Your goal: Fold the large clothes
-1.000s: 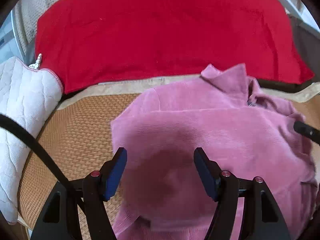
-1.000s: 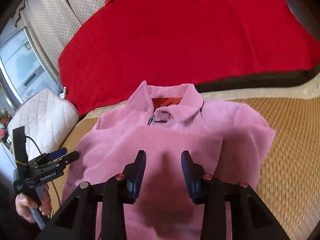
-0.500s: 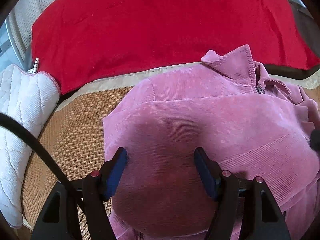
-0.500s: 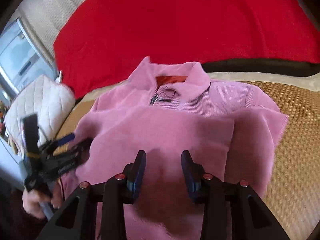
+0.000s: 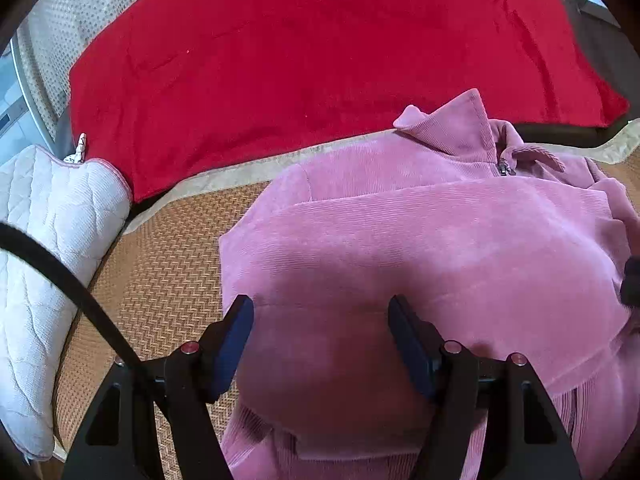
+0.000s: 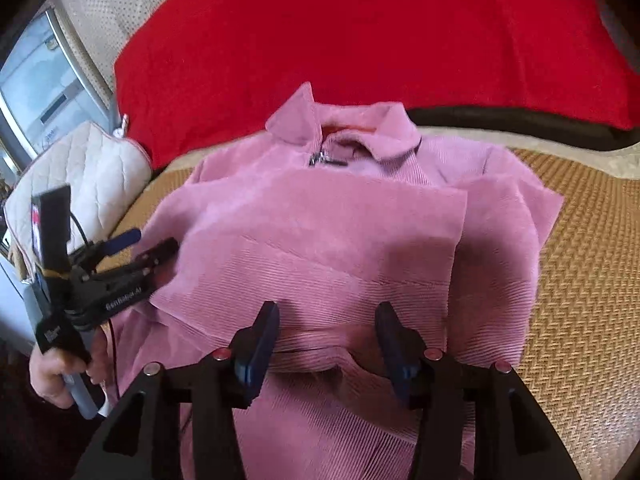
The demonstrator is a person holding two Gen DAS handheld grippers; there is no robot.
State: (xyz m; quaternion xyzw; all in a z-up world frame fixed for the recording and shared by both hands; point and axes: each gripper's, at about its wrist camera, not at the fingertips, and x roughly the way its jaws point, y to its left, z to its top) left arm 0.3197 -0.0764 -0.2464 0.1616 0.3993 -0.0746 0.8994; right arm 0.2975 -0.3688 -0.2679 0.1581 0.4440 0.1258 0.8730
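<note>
A pink corduroy jacket lies on a woven mat, collar and zip at the far end, its lower part folded up over the chest. My left gripper hovers open over the jacket's left half, with no cloth pinched; the right wrist view shows it at the jacket's left edge, held by a hand. My right gripper is over the near fold, its jaws opening, the pads clear of the cloth below. A dark bit of the right gripper shows at the left view's edge.
A red blanket covers the area beyond the mat. A white quilted cushion lies along the left side. A black cable crosses the left view. Bare mat lies to the right of the jacket.
Both grippers have come closer over the jacket. The right gripper's jaws have spread wider. The left gripper's jaws stand as wide as before.
</note>
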